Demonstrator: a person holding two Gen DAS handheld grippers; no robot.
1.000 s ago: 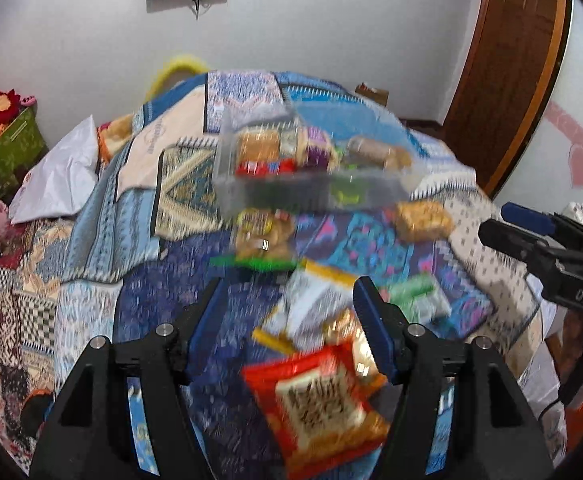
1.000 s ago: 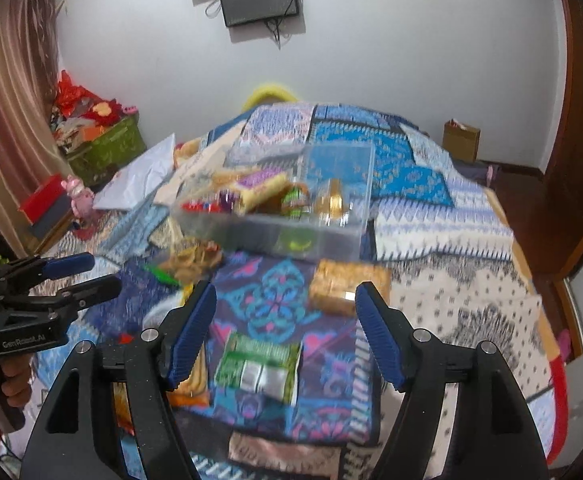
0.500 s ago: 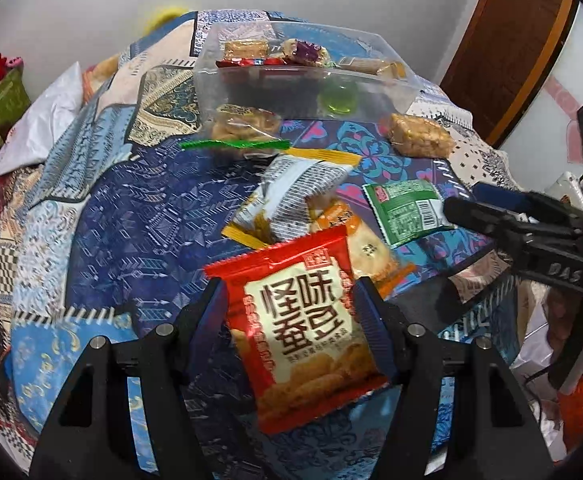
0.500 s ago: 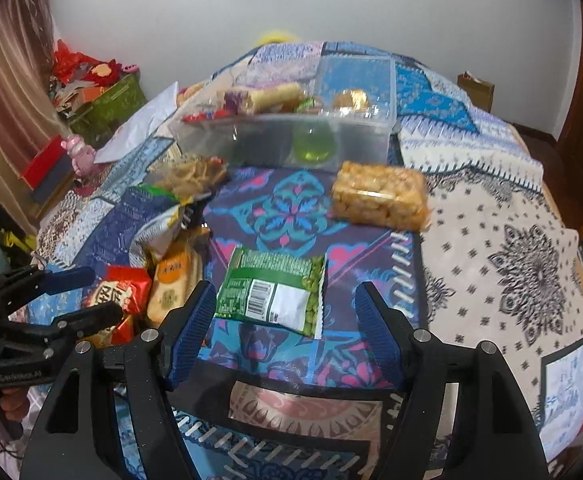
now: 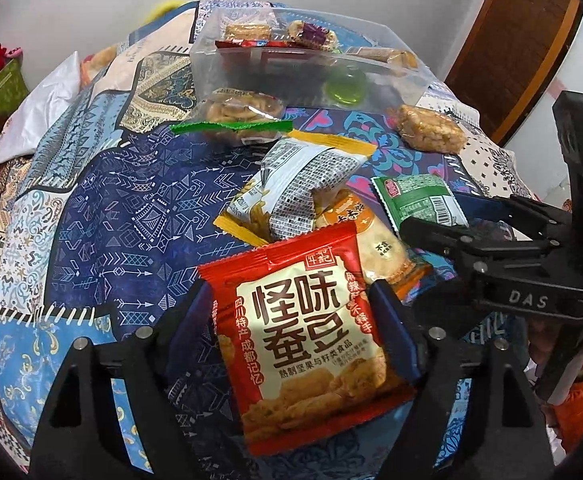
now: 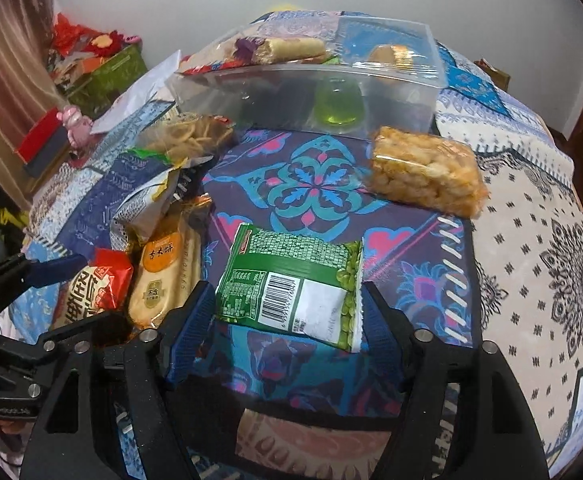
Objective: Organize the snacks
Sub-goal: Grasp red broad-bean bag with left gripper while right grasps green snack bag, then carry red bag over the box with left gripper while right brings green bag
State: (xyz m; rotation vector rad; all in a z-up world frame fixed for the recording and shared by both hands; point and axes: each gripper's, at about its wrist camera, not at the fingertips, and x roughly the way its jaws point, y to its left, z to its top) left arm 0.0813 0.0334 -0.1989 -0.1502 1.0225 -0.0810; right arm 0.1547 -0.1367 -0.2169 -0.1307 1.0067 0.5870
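My left gripper [image 5: 291, 300] is open, its blue fingers on either side of a red snack packet [image 5: 303, 336] lying on the patterned quilt. My right gripper [image 6: 287, 300] is open, its fingers on either side of a green snack packet [image 6: 291, 284], which also shows in the left wrist view [image 5: 419, 200]. The red packet shows in the right wrist view [image 6: 95, 284]. A clear plastic box [image 6: 307, 96] with several snacks in it stands farther back; it also shows in the left wrist view [image 5: 303, 68].
Loose snacks lie between the grippers and the box: an orange biscuit pack [image 6: 163, 276], a grey-and-yellow bag [image 5: 299, 188], a clear bag of twists [image 5: 239, 112] and a puffed-rice block [image 6: 423, 172]. The quilt [image 6: 531, 240] drops off at its edges. A white pillow [image 5: 39, 104] lies left.
Both grippers have moved down and forward toward the quilt. The left now straddles the red packet and the right straddles the green packet. Both stay open.
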